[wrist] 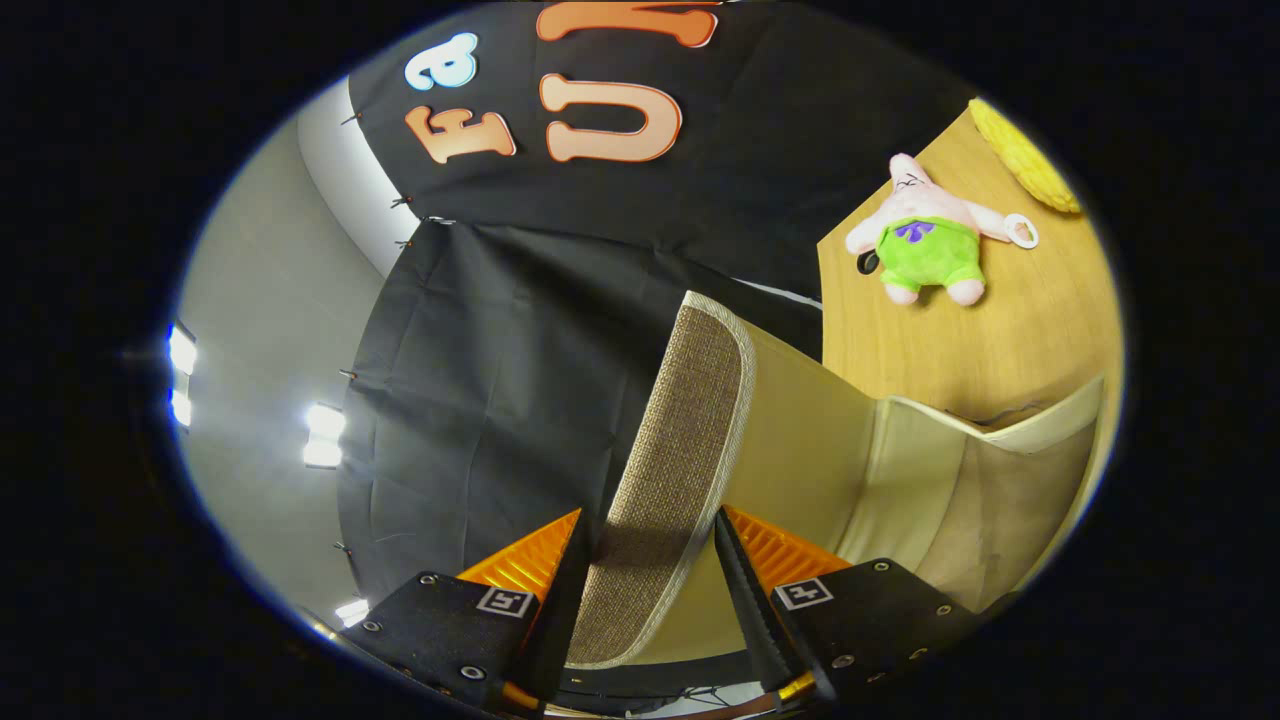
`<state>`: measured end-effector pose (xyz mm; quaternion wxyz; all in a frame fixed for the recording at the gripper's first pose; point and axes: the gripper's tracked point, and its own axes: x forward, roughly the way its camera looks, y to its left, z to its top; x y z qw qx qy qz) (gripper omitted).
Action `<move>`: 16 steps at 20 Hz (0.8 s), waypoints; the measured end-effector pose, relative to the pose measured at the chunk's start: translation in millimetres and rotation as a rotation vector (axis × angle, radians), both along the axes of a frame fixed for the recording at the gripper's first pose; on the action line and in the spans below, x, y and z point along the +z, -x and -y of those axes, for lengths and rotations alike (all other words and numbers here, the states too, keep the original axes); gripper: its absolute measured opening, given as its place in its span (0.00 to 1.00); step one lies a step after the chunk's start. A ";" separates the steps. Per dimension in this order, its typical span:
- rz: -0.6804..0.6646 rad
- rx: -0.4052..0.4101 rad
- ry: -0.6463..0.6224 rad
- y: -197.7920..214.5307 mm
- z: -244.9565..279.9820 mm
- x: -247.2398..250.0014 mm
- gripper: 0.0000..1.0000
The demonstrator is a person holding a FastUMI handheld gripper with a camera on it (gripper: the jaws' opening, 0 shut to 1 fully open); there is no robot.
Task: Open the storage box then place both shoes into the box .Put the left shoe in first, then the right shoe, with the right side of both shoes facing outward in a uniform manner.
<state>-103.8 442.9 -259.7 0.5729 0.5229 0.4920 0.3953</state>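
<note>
My gripper (648,560) is shut on the lid (680,440) of the storage box, both fingers pressing on its woven brown flap with pale trim. The lid stands lifted, running up from between the fingers. To the right of it the beige fabric box (960,480) gapes, its pale inner walls and floor showing. The view is strongly tilted, so the wooden table (1000,330) runs up beyond the box.
A pink plush star toy in green shorts (925,235) lies on the table beyond the box, with a white ring (1022,231) beside it and a yellow textured object (1025,155) farther off. Black cloth wall and ceiling lights stand to the left.
</note>
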 end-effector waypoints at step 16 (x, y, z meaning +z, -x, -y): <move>0.228 0.102 0.378 13.1 11.9 -49.9 0.91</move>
